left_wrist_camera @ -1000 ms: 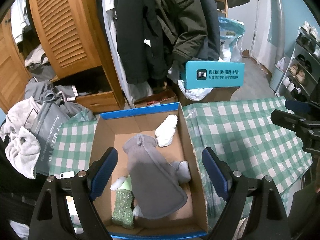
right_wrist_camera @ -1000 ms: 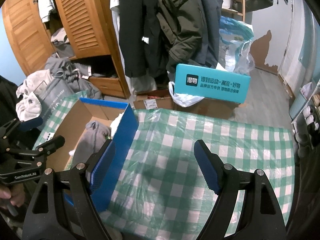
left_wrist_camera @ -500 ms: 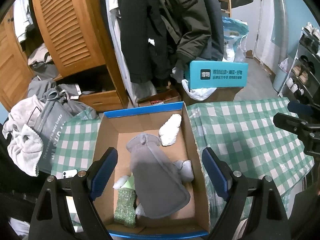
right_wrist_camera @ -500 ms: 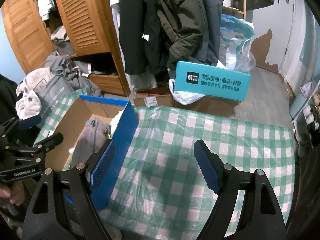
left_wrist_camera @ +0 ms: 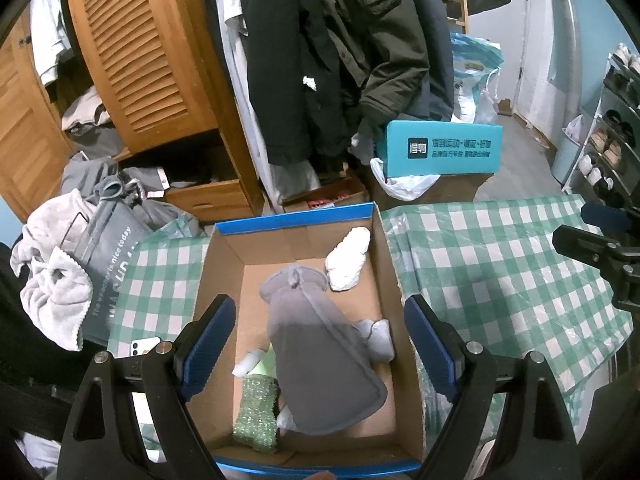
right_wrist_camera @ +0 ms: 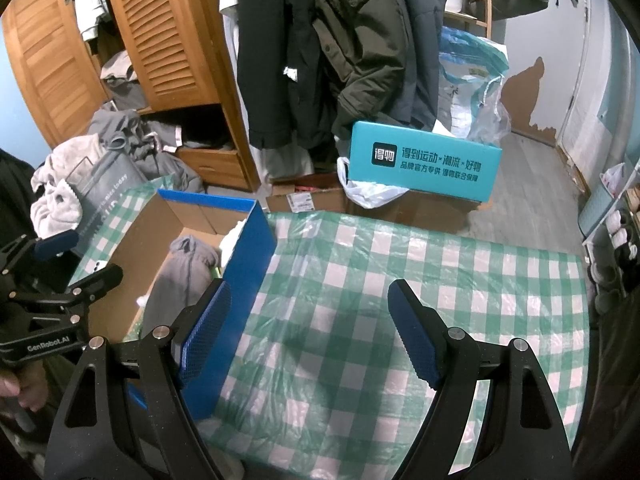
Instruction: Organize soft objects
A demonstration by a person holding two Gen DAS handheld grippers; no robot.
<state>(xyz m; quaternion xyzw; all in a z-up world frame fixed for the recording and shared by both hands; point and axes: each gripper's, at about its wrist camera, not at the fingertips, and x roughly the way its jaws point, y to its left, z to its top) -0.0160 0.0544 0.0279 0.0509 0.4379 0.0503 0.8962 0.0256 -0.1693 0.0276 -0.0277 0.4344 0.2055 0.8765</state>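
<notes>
A blue-edged cardboard box (left_wrist_camera: pixel 386 264) stands on the green checked tablecloth (left_wrist_camera: pixel 500 264). In it lie a grey cloth garment (left_wrist_camera: pixel 320 340), a white rolled soft item (left_wrist_camera: pixel 348 258), a green glittery sponge (left_wrist_camera: pixel 256 412) and small white pieces. My left gripper (left_wrist_camera: pixel 320 344) is open and empty above the box. My right gripper (right_wrist_camera: pixel 308 332) is open and empty over the tablecloth (right_wrist_camera: pixel 400 300), right of the box (right_wrist_camera: pixel 248 252). The grey garment (right_wrist_camera: pixel 180 280) shows in the right wrist view too.
A phone (left_wrist_camera: pixel 140 346) lies on the table left of the box, beside a grey bag (left_wrist_camera: pixel 108 256) and towels. Beyond the table are a wooden wardrobe (left_wrist_camera: pixel 132 60), hanging coats (left_wrist_camera: pixel 320 60), a teal box (left_wrist_camera: pixel 444 148) and a shoe rack (left_wrist_camera: pixel 612 132).
Both views have shifted slightly: the box and table sit a little lower and farther in frame, so both grippers have risen or pulled back a bit. Nothing was grasped or released.
</notes>
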